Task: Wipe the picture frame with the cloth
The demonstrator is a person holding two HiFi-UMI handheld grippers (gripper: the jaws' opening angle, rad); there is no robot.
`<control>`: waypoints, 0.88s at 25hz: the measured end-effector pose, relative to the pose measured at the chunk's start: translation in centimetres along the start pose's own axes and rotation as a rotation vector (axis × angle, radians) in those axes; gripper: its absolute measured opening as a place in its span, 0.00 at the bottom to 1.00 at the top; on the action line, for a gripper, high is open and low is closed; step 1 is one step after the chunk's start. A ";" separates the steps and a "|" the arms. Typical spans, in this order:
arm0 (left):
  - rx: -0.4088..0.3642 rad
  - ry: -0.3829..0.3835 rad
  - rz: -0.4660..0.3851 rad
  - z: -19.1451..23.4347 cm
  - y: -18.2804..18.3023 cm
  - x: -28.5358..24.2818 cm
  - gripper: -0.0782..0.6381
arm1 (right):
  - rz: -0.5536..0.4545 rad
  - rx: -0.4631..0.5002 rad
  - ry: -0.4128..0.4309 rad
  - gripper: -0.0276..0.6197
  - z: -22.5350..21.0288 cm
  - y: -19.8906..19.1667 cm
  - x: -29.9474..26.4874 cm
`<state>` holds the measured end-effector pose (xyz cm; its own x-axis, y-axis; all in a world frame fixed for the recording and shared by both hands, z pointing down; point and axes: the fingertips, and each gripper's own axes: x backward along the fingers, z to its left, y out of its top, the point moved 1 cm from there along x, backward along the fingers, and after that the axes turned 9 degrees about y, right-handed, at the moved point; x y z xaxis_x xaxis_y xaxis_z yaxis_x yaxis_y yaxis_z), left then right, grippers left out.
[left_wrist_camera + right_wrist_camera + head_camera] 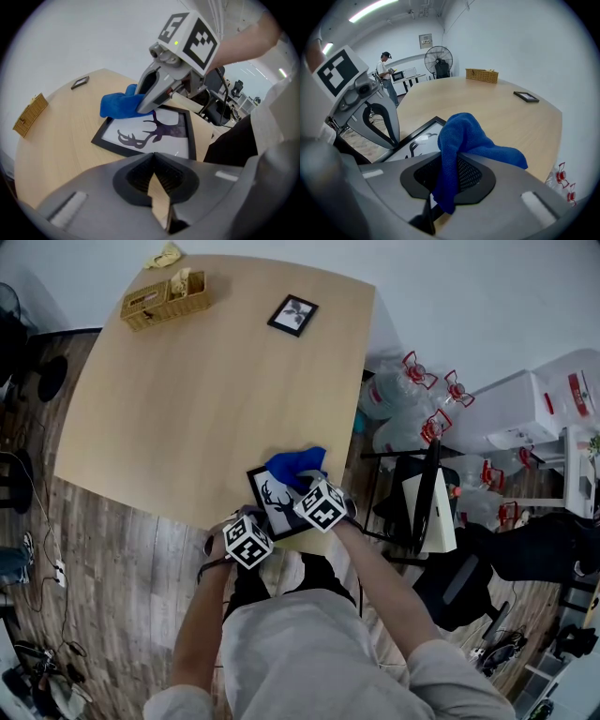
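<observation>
A black picture frame [273, 505] with a deer print lies flat at the table's near edge, in front of me. My right gripper [443, 187] is shut on a blue cloth [464, 136], which hangs over the frame's far corner [140, 136]. In the left gripper view that cloth [117, 105] bunches under the right gripper's fingertips [143, 108]. My left gripper [157, 187] sits at the frame's near edge with its jaws together; only a sliver of table shows between them. In the head view, the marker cubes of the left gripper [247, 542] and the right gripper [323, 505] hide the jaws.
A smaller black frame [292, 315] lies near the table's far edge, and a wicker basket [166, 298] stands at the far left corner with a yellow cloth [165, 256] behind it. Water jugs [403, 399] and an office chair [427, 502] crowd the floor to the right.
</observation>
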<state>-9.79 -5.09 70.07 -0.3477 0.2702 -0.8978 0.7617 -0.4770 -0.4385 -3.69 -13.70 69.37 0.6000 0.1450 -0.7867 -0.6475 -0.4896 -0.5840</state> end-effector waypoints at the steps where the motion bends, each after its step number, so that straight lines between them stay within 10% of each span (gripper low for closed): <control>1: -0.002 0.001 0.001 0.0 0.0 0.0 0.18 | -0.002 0.002 0.002 0.14 0.2 -0.2 0.1; 22: 0.001 0.005 0.002 0.0 0.1 0.0 0.18 | 0.034 0.054 0.051 0.14 4.6 -4.6 2.1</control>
<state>-9.76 -5.13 70.00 -0.3432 0.2735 -0.8986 0.7620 -0.4783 -0.4366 -1.57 -7.19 69.52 0.5995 0.0845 -0.7959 -0.6914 -0.4463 -0.5682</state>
